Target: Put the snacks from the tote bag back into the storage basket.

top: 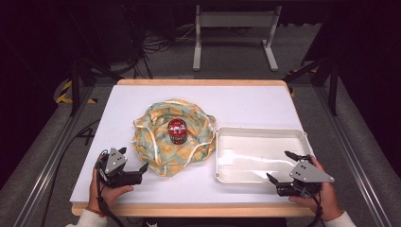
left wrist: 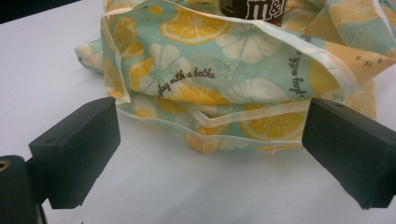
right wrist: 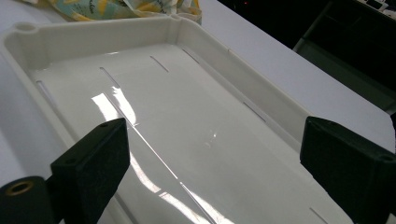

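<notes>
high view: a citrus-print cloth bag (top: pixel 172 138) lies crumpled on the white worktop (top: pixel 246 101), left of centre, with a small red and dark jar (top: pixel 177 130) standing upright on its middle. a white cord runs round the bag's edge. an empty white tray (top: pixel 261 174) sits just right of the bag, close to its hem. the left hand-held gripper (top: pixel 135 163) rests near the bag's near left hem, jaws spread, nothing between them. the right hand-held gripper (top: pixel 286 168) hovers at the tray's near right corner, jaws spread and empty.

left gripper view: the bag's folded hem (left wrist: pixel 233 126) lies between and beyond the two black jaws, not touched. the fabric looks thin, soft and light; it will fold and sag when lifted, so the doubled hem or cord seam appears the firmest place to pinch.

right gripper view: the tray's glossy floor (right wrist: pixel 196 116) lies ahead of the spread jaws. its surface looks slick and stiff; the raised rim is the likely hold.
</notes>
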{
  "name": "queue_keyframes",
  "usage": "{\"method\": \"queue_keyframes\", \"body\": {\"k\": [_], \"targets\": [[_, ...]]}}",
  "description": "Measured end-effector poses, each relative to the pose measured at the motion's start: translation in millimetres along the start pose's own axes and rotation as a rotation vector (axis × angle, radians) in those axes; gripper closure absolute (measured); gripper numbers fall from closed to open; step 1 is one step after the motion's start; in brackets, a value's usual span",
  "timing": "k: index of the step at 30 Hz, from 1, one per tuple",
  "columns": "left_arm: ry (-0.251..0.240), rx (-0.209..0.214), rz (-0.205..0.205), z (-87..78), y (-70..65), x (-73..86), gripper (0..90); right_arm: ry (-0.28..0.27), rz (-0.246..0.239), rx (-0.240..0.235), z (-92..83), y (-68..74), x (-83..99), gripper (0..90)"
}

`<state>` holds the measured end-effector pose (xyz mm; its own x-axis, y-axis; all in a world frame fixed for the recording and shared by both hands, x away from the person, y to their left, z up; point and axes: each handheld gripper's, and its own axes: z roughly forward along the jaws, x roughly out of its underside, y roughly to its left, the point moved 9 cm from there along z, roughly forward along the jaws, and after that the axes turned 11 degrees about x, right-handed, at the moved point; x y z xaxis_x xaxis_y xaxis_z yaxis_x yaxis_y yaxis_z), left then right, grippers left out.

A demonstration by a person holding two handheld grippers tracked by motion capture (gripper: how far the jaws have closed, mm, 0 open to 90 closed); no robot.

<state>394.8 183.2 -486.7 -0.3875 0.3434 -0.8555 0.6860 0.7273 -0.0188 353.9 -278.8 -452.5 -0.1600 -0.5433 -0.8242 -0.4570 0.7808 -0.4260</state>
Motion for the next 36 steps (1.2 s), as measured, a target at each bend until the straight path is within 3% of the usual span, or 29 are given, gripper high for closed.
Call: {"method": "queue_keyframes", "body": {"k": [7,16,21,26,36], "targets": [[-0.005,0.012,-0.004,-0.9,-1.8,-3.0,4.9,0.001,-0.003,0.004,-2.5,-0.5,0.4,8.9],[0.002,0.065,0.008,3.1,-7.2,-29.1,5.3,0.016,-0.005,0.019,-5.4,1.6,1.0,8.9],[0.104,0.055,0.023,6.9,-8.1,-46.8,6.1,0.037,-0.017,0.021,-4.2,2.9,4.5,9.4],[0.151,0.058,0.033,12.8,-7.5,-59.8,11.7,0.049,-0.017,0.026,-3.2,2.0,7.2,9.4],[0.234,0.095,0.049,31.6,-9.9,-71.0,9.3,0.051,-0.025,0.024,-3.3,3.2,7.7,9.4]]}}
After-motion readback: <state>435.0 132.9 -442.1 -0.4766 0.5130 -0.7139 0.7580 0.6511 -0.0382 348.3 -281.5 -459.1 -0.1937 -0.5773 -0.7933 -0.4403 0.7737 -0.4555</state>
